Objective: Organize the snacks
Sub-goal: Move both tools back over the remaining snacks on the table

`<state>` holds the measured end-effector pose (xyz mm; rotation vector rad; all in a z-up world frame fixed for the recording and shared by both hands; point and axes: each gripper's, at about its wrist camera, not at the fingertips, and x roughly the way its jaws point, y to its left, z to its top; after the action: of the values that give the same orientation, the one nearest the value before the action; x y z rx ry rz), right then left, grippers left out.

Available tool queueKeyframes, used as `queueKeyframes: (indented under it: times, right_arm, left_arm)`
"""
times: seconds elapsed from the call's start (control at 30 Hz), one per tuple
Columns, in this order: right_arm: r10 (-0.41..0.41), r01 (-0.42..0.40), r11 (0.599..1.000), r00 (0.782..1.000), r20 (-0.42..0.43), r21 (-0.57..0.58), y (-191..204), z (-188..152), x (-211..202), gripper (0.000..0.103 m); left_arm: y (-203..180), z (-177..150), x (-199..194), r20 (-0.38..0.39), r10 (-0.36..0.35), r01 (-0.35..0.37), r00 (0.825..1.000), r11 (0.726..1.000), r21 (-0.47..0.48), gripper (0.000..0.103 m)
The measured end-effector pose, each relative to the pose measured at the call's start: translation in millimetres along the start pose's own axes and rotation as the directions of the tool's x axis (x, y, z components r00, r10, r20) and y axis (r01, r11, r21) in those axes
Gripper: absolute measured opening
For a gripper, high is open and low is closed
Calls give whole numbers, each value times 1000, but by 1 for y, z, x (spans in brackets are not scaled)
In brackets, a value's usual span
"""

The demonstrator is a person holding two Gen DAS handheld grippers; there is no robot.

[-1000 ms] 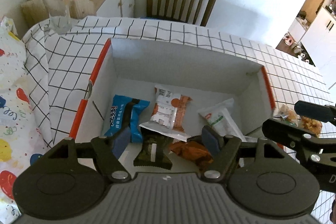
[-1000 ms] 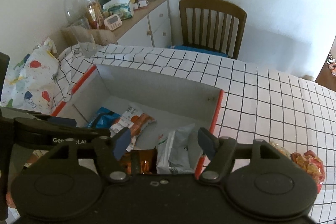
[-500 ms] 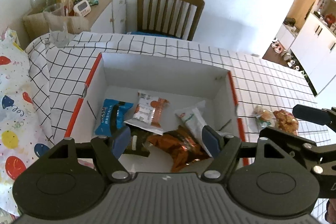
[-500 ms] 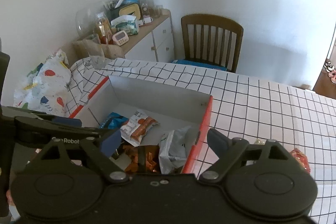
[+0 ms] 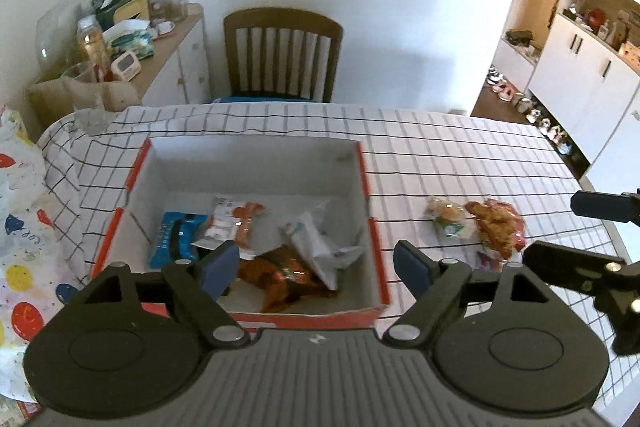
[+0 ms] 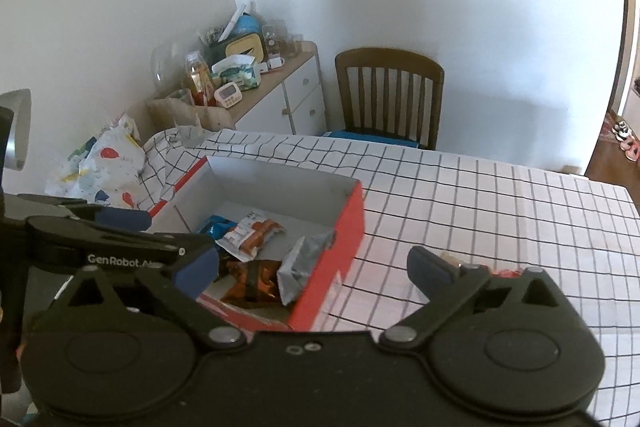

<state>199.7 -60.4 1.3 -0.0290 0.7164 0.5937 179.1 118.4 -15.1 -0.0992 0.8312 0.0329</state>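
Note:
A white box with a red rim (image 5: 366,187) stands on the checked tablecloth. In it lie a blue packet (image 5: 176,239), a white-and-orange packet (image 5: 236,223), an orange-brown packet (image 5: 284,275) and a silvery white packet (image 5: 316,243). Right of the box, a small clear packet (image 5: 448,219) and a red packet (image 5: 496,227) lie on the cloth. My left gripper (image 5: 316,263) hangs above the box's near edge, jaws opening and empty. My right gripper (image 6: 312,265) is over the box's near right corner (image 6: 340,239), jaws opening wide with nothing held.
A wooden chair (image 5: 282,59) stands behind the table. A cluttered sideboard (image 5: 160,39) is at the back left. A drinking glass (image 6: 188,121) stands at the table's far left corner, beside a colourful dotted cloth (image 5: 16,227). The table edge (image 5: 616,239) runs close on the right.
Both grippers have drawn back and up from the box, which looks smaller now. Both pairs of jaws have spread wider. The two loose packets right of the box have come into full view.

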Motion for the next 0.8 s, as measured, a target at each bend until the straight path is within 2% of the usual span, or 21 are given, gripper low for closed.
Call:
queueKeyframes:
  times: [0.17,0.27,0.43,0.63,0.8]
  right_arm:
    - [-20,20,1000,1000,17,4,-30,-12,-30,102]
    - [-46,45,999,999,21,18,-51,-20,-44,102]
    - [-87,86,995,996,12,43,-83,-35,-61,102]
    - [-121,121,990,993,-7,70,-120,-60,-72,102]
    - [-144,148,986,988,-54,80,-142,-85,-67,101]
  left_arm:
    - [-27,-7,-3,10,-19,18,1000,1000,22,85]
    - [-46,-11,-2,10,-33,32,999,999,40,94]
    - [-73,-15,6,8,-63,62,998,997,34,94]
    - [-105,-20,23,-14,-115,115,993,993,0,94]
    - [-139,-25,44,-47,-140,141,989,990,9,94]
